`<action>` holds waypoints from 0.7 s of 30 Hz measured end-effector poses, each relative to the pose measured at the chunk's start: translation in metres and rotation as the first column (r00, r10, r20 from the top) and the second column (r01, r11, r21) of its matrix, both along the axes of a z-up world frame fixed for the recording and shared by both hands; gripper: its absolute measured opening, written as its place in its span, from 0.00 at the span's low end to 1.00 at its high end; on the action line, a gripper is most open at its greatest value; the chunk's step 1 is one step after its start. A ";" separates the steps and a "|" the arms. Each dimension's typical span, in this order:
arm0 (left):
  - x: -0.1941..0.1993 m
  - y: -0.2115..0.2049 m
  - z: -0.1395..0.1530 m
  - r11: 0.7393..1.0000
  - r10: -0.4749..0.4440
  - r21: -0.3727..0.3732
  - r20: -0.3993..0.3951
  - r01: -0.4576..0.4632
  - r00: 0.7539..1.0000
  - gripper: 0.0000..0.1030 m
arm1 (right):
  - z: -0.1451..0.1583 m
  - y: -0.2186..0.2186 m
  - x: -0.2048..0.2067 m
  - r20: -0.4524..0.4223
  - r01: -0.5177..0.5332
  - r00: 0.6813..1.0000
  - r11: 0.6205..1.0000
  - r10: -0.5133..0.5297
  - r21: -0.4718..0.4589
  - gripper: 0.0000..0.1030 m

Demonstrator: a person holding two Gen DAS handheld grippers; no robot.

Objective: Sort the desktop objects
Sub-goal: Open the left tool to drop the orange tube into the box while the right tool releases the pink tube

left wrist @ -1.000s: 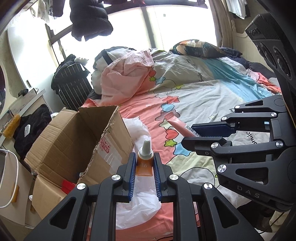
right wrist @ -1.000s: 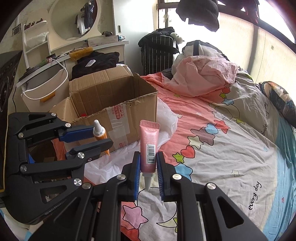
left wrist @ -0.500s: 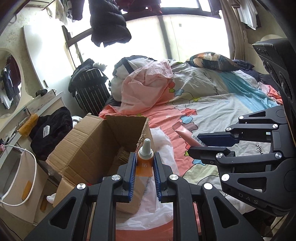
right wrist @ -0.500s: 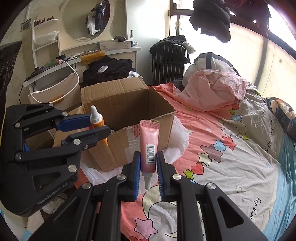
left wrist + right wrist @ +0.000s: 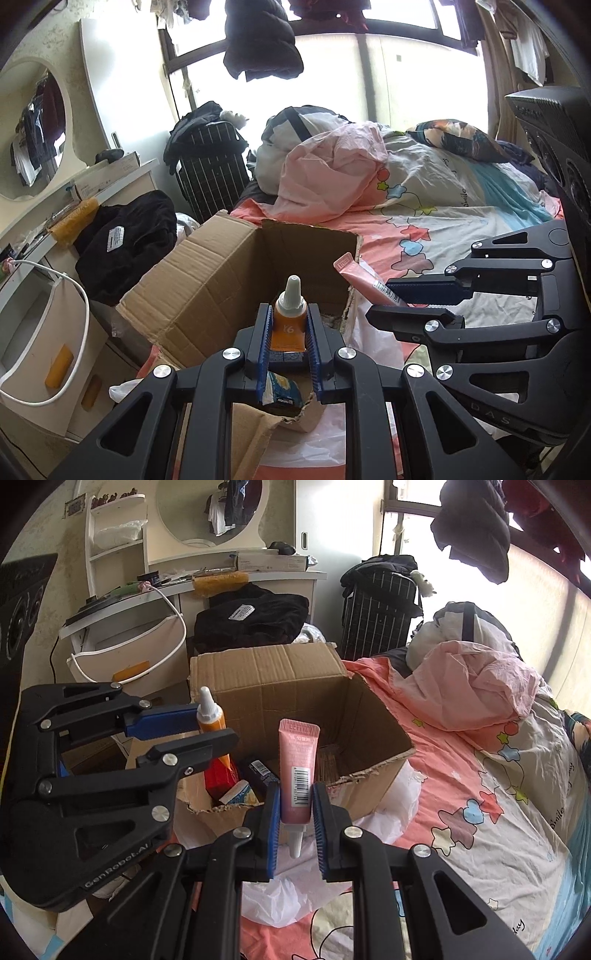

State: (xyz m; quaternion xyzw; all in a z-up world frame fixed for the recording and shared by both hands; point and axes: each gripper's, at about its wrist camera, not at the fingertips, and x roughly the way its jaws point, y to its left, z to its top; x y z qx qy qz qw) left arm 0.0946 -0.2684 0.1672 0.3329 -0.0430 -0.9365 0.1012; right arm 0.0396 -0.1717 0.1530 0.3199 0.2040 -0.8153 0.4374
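While both claws grip, left gripper (image 5: pixel 289 338) on the orange white-capped tube (image 5: pixel 289 317) and right gripper (image 5: pixel 294 814) on the pink barcoded tube (image 5: pixel 297 771), each should clear the open brown cardboard box's (image 5: pixel 295 686) torn rim before releasing.

Ahead of you, crumpled pink sheet (image 5: pixel 328 173) on the cartoon bedspread (image 5: pixel 454 218), patterned pillow (image 5: pixel 454 138) at its far edge, striped suitcase (image 5: pixel 380 609) by the window, round mirror (image 5: pixel 210 509).

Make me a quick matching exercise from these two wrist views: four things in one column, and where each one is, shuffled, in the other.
1. orange tube
2. pink tube
3. red packet
4. black garment

A. in the right gripper
B. inside the cardboard box
C. in the left gripper
D. beyond the box, by the white dresser

Pairs: 1-C, 2-A, 3-B, 4-D
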 end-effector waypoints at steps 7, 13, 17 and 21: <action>-0.021 -0.030 -0.019 0.998 0.020 0.056 0.037 -0.022 0.999 0.18 | -0.010 -0.030 -0.020 0.021 -0.019 1.000 0.999 0.018 0.043 0.15; -0.043 -0.049 -0.043 0.995 0.026 0.098 0.097 -0.035 0.995 0.18 | -0.027 -0.052 -0.039 0.051 -0.021 0.999 0.996 0.016 0.089 0.15; -0.054 -0.061 -0.058 0.990 0.033 0.132 0.132 -0.050 0.991 0.18 | -0.041 -0.063 -0.052 0.077 -0.022 0.997 0.993 0.013 0.115 0.15; -0.061 -0.069 -0.068 0.987 0.038 0.148 0.156 -0.061 0.987 0.18 | -0.052 -0.069 -0.062 0.096 -0.022 0.995 0.991 0.010 0.129 0.15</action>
